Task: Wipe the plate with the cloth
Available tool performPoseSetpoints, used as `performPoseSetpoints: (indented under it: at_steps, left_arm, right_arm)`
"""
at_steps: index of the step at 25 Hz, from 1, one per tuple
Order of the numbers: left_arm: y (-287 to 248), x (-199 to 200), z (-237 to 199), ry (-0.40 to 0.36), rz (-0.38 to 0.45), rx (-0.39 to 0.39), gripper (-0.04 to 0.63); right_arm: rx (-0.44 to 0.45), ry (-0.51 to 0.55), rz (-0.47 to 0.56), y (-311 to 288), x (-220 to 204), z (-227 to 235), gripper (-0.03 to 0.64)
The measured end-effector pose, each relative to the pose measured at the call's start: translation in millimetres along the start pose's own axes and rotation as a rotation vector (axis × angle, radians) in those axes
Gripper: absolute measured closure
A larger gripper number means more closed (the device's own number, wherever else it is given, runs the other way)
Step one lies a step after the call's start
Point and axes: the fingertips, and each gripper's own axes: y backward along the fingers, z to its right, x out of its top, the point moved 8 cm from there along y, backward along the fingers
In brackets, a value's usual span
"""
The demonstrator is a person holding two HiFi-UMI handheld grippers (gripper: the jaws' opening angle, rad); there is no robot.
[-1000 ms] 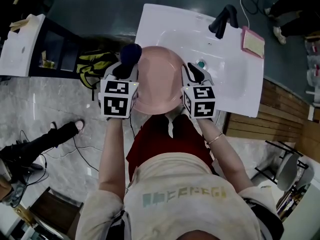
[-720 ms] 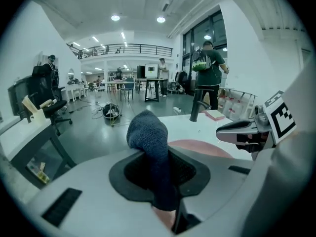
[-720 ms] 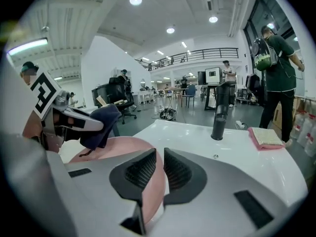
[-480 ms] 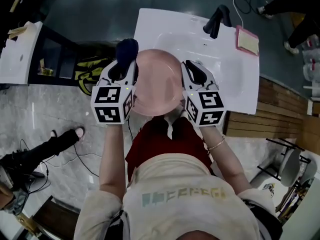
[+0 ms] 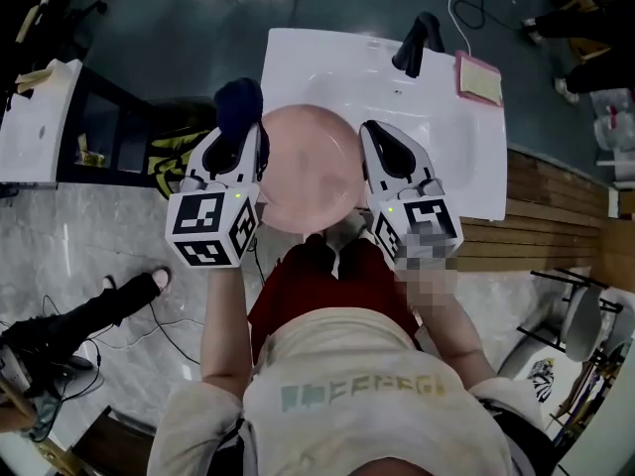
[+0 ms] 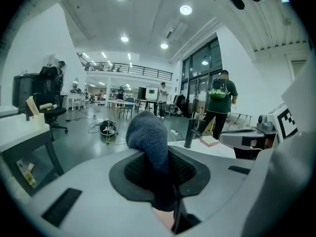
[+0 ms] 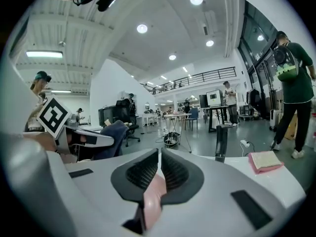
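Because the right gripper pinches only the pink plate by its rim, jaws having just been closing on it, the plate at frame centre could slip onto the sink (a thin hold). The left gripper clamps the blue cloth. Only the gripper views show both pinches; the head view shows the plate's face.

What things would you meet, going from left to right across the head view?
White-topped cabinet → yellow-and-black bag → dark blue cloth → round pink plate → black tap → pink rectangular pad
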Motion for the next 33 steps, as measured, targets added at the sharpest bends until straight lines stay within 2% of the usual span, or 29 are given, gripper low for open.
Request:
performPoseSetpoints:
  at_steps: [17,33]
  left_arm:
    - [40,4,17,-0.007,0.076,-0.033,0.515]
    - [97,1,55,-0.03,0.136,0.023,0.515]
  right_arm:
    - [-0.021,0.029,0.051,41,9,-21,0.58]
    - [-0.007,0.047,0.101,103,11,-25,0.58]
